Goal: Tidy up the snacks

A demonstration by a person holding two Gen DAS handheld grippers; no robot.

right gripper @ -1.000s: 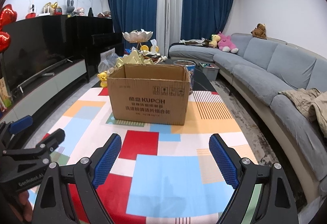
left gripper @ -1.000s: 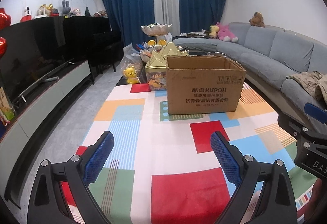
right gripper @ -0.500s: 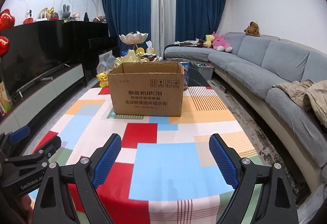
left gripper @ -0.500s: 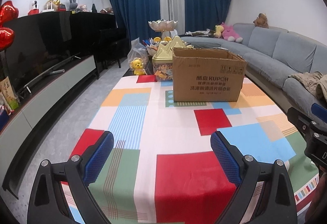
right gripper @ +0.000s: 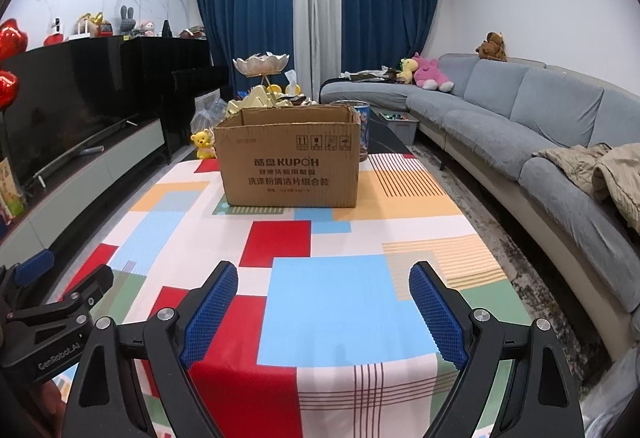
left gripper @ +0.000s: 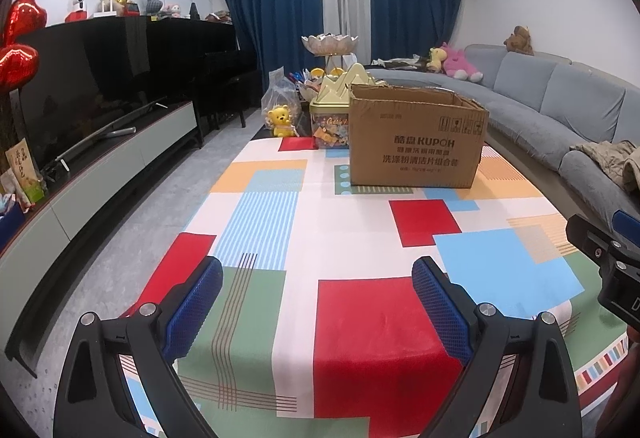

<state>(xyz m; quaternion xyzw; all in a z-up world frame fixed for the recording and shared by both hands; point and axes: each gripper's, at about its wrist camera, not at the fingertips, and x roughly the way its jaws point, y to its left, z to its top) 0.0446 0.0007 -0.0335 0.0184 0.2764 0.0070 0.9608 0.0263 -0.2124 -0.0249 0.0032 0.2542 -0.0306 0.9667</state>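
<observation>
— Well, the cardboard box (right gripper: 289,158) sits toward the far end of the table (right gripper: 328,302), open at the top, flaps up, printed side facing us.

— Any snacks in it?

— I can't tell from here; the inside is hidden. Just behind it on the left there's a clear tub with a gold mountain-shaped lid (left gripper: 335,110), packed with colourful wrapped bits. A blue printed canister (right gripper: 362,128) stands behind the box's right corner.

— And the grippers?

— Both hang low over the near end of the table, well short of the box. The left gripper (left gripper: 316,302) has its jaws spread wide, nothing between the blue pads. The right gripper (right gripper: 323,308) is the same: jaws wide, holding nothing. They're side by side, each just catching the other at the edge of its view.

— What's under them?

— A tablecloth of red, blue, green and orange blocks.

— And around the table?

— A small yellow bear toy (left gripper: 280,120) at the far left corner, beside a clear plastic bag (left gripper: 280,96). A lotus-shaped tiered dish (right gripper: 262,64) rises behind the box. Grey sofa (right gripper: 540,118) along the right with a beige jacket (right gripper: 600,168) thrown on it and plush toys at the far end. Television (left gripper: 80,94) on a low cabinet to the left, red balloons (left gripper: 18,46) near it, blue curtains at the back.
</observation>
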